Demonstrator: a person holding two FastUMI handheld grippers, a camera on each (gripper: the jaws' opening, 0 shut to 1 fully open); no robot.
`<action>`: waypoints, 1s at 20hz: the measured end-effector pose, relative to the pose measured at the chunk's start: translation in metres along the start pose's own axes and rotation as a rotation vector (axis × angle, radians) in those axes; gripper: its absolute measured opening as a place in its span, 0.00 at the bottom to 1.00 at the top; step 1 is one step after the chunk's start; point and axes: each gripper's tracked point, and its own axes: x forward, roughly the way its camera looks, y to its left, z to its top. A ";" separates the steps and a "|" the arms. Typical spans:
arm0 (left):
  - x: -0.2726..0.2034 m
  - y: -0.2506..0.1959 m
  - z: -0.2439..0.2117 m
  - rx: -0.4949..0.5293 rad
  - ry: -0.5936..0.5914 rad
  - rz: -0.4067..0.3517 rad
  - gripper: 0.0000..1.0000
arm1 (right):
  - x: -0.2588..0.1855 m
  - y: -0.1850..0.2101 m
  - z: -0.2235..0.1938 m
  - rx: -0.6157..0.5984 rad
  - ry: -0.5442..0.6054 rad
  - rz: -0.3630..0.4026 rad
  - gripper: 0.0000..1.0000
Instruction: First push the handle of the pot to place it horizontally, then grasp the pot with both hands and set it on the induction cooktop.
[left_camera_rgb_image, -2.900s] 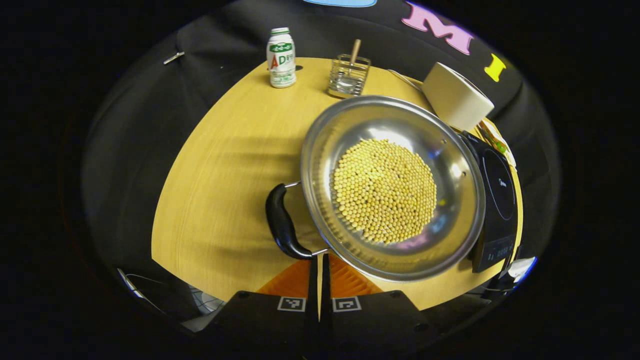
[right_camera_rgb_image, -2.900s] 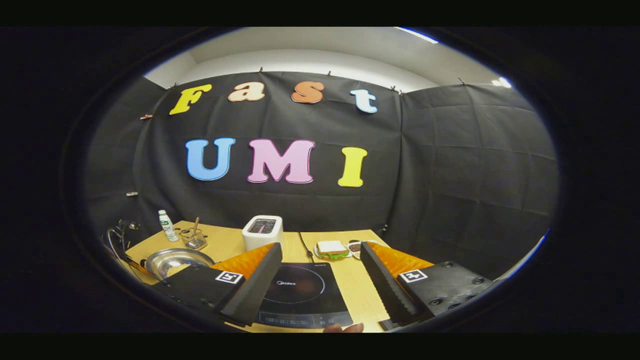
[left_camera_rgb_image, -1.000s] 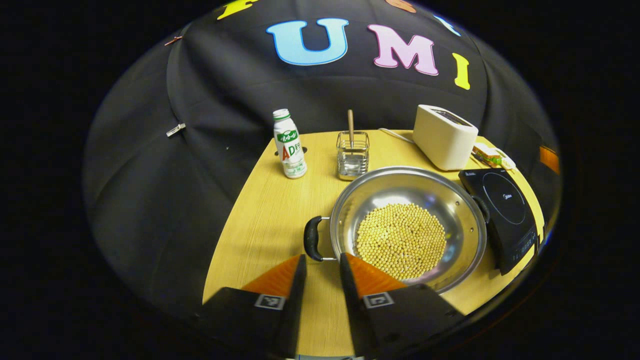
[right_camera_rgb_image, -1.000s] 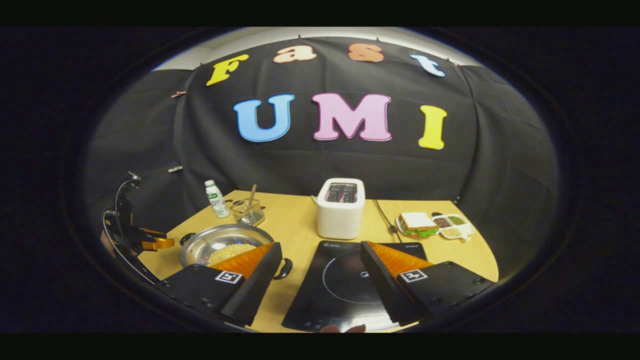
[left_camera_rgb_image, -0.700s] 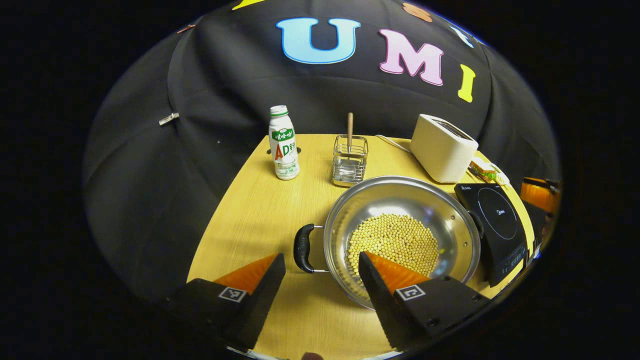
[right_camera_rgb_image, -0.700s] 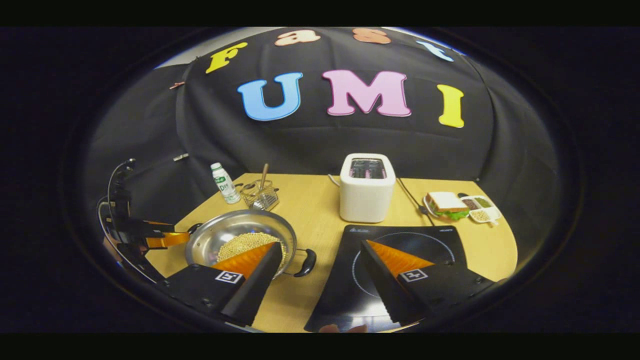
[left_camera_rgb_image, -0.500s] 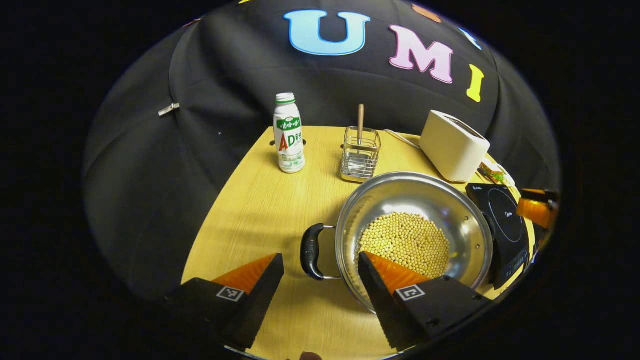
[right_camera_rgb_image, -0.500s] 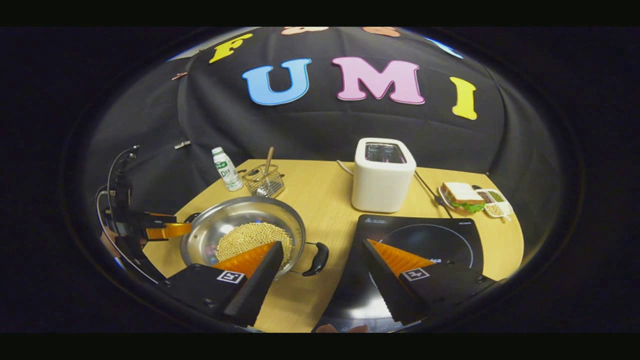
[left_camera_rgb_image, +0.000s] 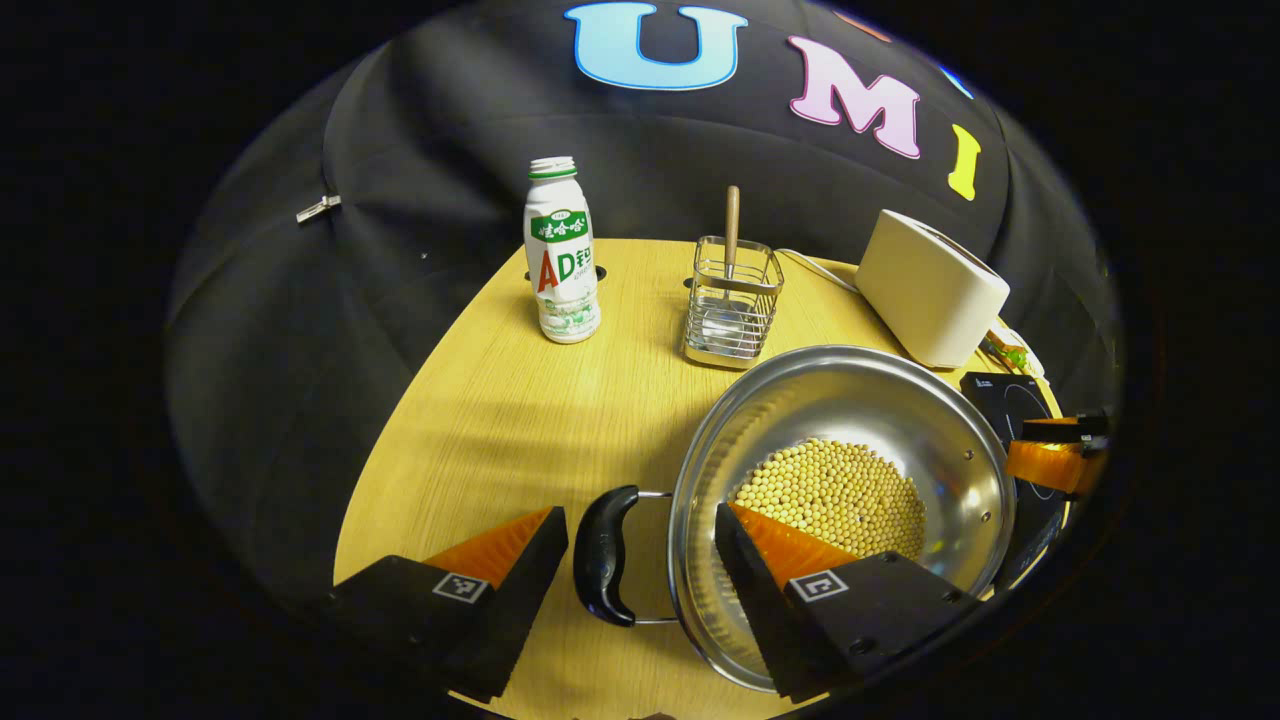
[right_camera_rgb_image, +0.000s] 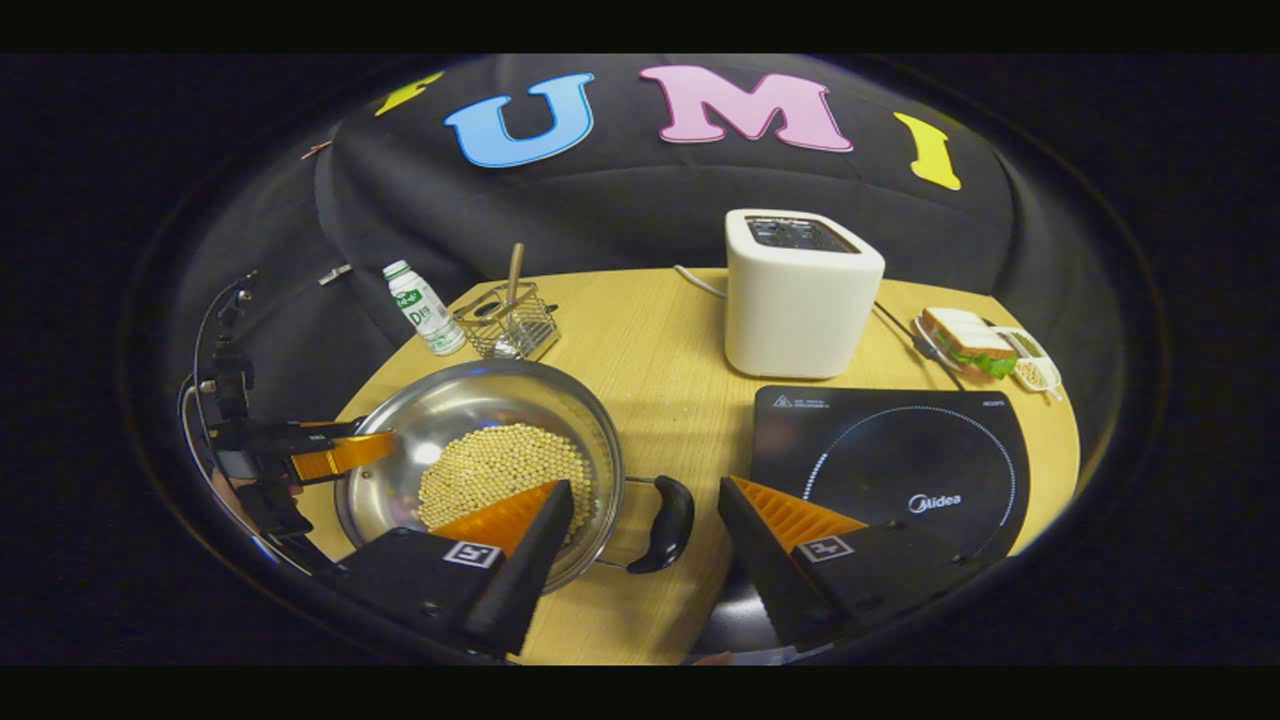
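**Both claws spread at the pot's handles**

The pot (left_camera_rgb_image: 850, 420), loaded with a bed of yellow beans (left_camera_rgb_image: 835, 495), is seen on the desk (left_camera_rgb_image: 500, 420) just beside the induction cooktop (right_camera_rgb_image: 890, 465). The left claw (left_camera_rgb_image: 640, 545) is held wide open, one black handle (left_camera_rgb_image: 603, 555) framed between its fingers. The right claw (right_camera_rgb_image: 645, 515) is likewise spread around the opposite handle (right_camera_rgb_image: 668, 525). Behind, a spoon is kept in a wire basket (left_camera_rgb_image: 732, 315); a bottle (left_camera_rgb_image: 560, 255) and toaster (right_camera_rgb_image: 800, 295) are passed farther out.
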 end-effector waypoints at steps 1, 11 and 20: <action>0.002 -0.001 -0.001 -0.004 0.003 -0.007 0.93 | 0.003 0.000 -0.005 0.007 0.014 -0.007 0.85; 0.012 0.004 -0.006 -0.021 0.006 -0.018 0.72 | 0.037 0.001 -0.021 0.058 0.093 -0.040 0.62; -0.010 -0.004 -0.004 -0.010 0.007 -0.029 0.59 | 0.013 -0.004 -0.015 0.038 0.089 -0.035 0.54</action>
